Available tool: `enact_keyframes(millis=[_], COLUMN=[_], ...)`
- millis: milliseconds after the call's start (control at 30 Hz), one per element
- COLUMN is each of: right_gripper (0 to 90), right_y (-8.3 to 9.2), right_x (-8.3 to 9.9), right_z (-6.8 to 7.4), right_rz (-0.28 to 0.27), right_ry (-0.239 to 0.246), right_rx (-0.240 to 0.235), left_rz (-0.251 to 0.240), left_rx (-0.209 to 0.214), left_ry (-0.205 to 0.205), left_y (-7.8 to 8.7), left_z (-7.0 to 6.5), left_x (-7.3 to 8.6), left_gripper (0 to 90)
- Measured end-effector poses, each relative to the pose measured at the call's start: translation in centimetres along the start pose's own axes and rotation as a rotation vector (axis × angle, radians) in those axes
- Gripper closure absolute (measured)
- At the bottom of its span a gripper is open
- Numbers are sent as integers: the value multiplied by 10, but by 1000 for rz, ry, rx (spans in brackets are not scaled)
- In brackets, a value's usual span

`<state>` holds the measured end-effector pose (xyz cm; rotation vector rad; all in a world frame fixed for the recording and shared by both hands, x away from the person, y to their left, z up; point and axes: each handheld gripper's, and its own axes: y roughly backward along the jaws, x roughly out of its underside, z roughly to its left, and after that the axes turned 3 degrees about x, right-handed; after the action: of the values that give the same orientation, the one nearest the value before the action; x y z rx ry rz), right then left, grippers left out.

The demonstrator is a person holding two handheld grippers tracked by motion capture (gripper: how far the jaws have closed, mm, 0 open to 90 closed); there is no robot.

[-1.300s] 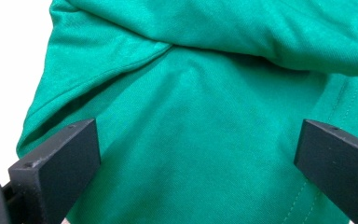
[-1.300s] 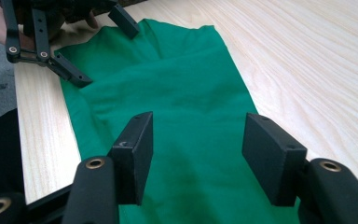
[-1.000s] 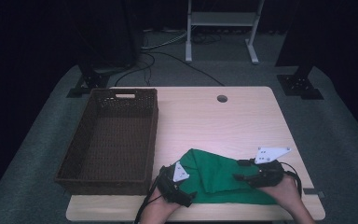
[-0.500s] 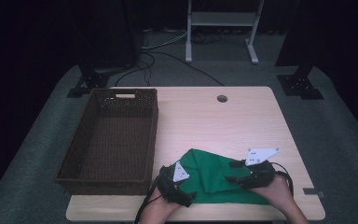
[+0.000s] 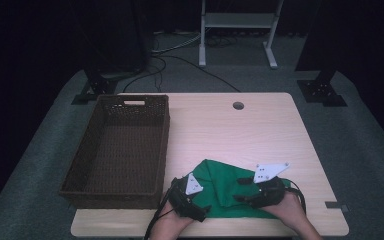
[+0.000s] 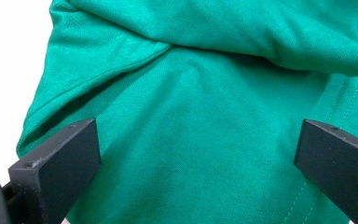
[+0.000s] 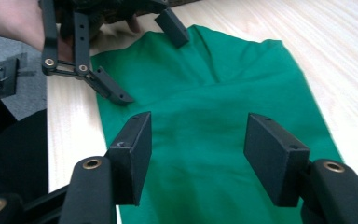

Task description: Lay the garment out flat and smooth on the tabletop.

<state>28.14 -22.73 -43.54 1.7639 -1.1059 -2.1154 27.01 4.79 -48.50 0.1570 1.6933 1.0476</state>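
- One green knit cloth, soft and rumpled, lies on the pale wooden table near its front edge, just right of the dark brown woven basket; all places below are given from that cloth.
- Handling, as a judgement: light, limp, no stiffness; it should bunch and drape when lifted and slide easily on the smooth top. A pinch on a hem or on a raised fold looks the sounder hold; a flat patch gives the pads little to bite.
- Left gripper stands at the cloth's near-left corner. Its jaws are spread wide, cloth between and under them, nothing pinched.
- Right gripper sits over the cloth's right part, jaws roughly half apart, hovering above the fabric with nothing held.
- Left gripper view: gives the cloth close up, a thick fold crossing the top, a stitched hem at lower right, and the rolled left edge, none of which the high view resolves.
- Right gripper view: gives the cloth laid out toward the far gripper, whose one jaw tip rests at the cloth's edge and the other stands over the fabric.
- High view: alone places the basket to the cloth's left, and the bare tabletop beyond the cloth.
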Motion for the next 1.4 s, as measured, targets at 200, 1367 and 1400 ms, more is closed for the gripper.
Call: enact_keyframes(millis=[200, 1367, 1400], right_gripper=[398, 398, 408], right_y=[-6, -50, -52], right_x=[0, -1, -1], right_z=[8, 33, 33], right_rz=[1, 73, 79], right_ry=[2, 54, 55], right_rx=[-11, -28, -25], left_rz=[0, 3, 3], left_rx=[0, 0, 0], left_ry=[0, -3, -3], left_y=[0, 0, 0], left_z=[0, 0, 0], left_x=[0, 0, 0], left_gripper=[0, 0, 0])
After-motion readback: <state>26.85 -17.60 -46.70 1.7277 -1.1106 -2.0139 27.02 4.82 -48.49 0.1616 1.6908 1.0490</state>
